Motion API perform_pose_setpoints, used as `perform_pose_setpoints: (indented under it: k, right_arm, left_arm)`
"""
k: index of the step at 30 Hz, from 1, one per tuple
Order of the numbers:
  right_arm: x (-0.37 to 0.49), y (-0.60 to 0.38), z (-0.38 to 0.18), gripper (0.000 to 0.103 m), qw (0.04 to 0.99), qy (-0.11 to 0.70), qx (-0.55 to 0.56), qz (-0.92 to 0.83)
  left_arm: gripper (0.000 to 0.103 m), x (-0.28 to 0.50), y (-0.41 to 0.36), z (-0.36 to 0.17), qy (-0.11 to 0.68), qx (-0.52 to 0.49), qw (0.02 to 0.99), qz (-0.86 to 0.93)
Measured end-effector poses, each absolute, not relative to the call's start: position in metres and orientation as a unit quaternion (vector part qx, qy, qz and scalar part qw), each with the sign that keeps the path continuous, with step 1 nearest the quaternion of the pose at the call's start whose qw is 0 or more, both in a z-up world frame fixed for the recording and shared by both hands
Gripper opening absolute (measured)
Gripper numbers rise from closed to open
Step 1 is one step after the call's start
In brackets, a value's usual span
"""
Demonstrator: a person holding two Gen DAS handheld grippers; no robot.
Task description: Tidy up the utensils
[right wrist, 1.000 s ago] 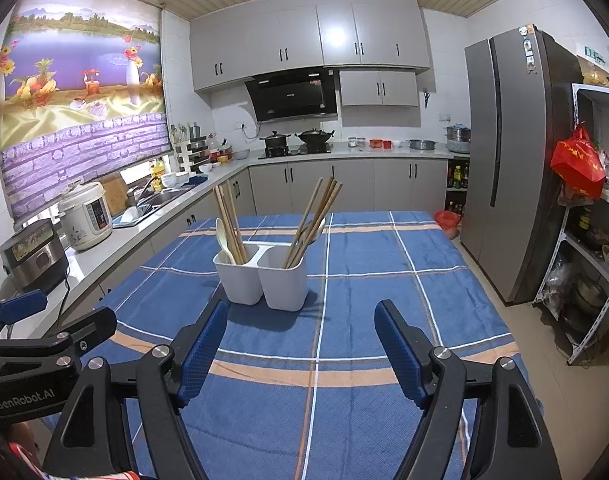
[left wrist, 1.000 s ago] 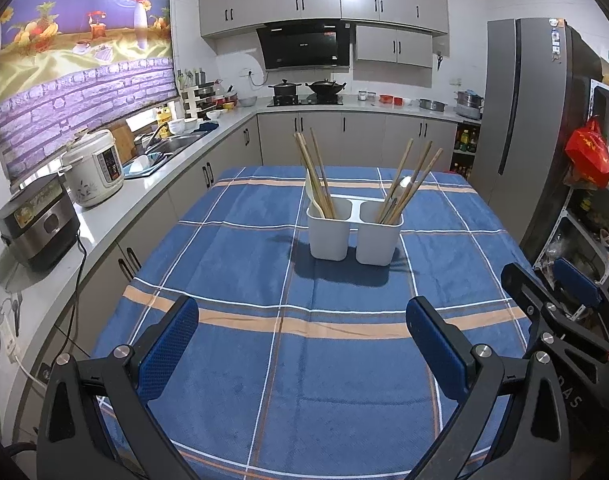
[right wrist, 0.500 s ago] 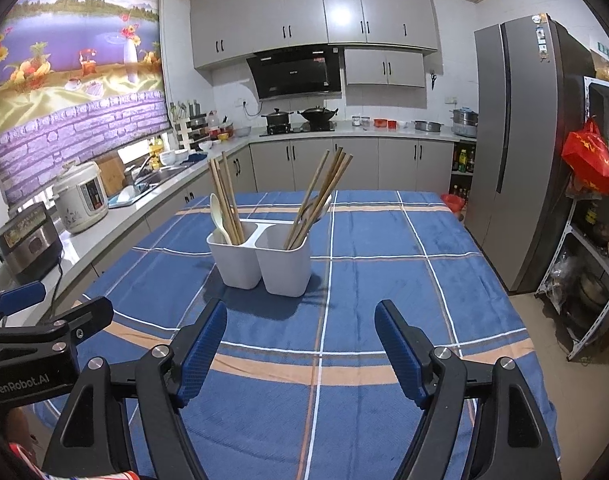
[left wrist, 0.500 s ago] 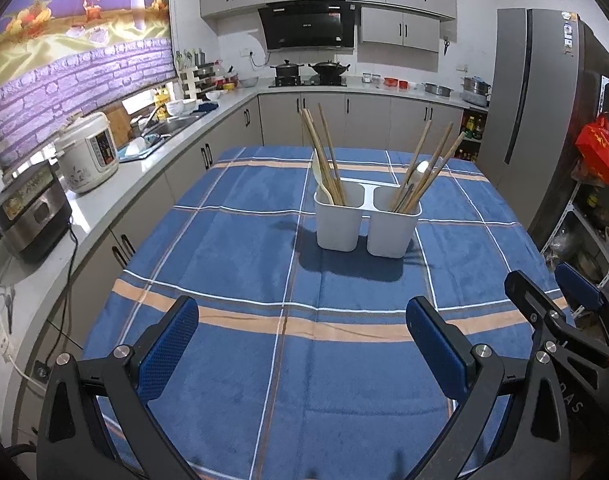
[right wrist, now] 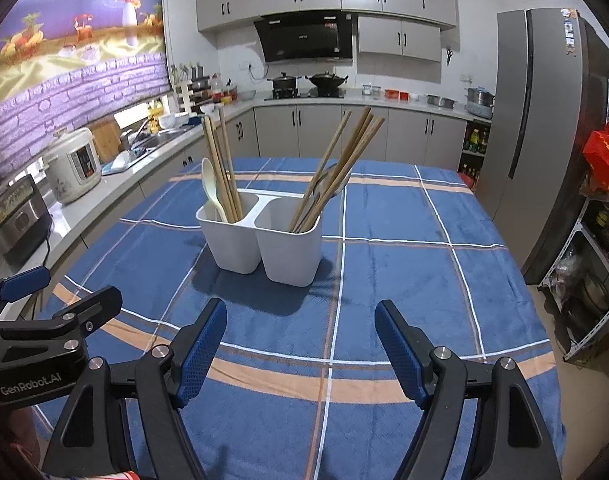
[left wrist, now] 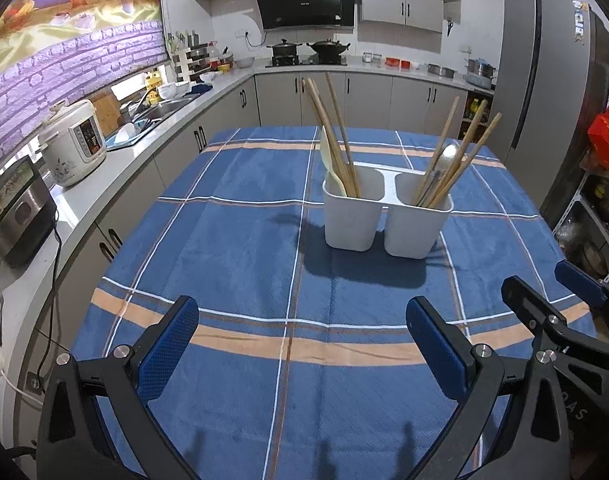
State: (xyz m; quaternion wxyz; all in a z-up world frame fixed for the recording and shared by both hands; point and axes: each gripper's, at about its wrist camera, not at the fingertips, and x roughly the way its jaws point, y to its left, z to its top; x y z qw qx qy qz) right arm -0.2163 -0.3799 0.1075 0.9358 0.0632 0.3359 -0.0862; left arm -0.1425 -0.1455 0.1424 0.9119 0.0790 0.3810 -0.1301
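The two-compartment holder stands on the table, centre-right of the left wrist frame. Its left compartment holds chopsticks and a spoon; its right compartment holds chopsticks. The rice cooker sits on the counter at mid-left. The refrigerator stands at upper right.

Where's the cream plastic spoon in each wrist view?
Left wrist: cream plastic spoon stands upper centre, in the left compartment of the white two-compartment plastic holder.
Right wrist: spoon left of centre, same left compartment.
Shared landmark: black range hood.
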Motion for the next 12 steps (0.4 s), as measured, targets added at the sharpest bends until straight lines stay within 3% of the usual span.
perform_pose_setpoints:
  k: [12]
  right_arm:
    - [-0.176,-0.390,0.082,0.081,0.918,0.377,0.075,-0.098]
  left_arm:
    - [0.103,-0.105,-0.153,0.116,0.399,0.085,0.903,-0.132]
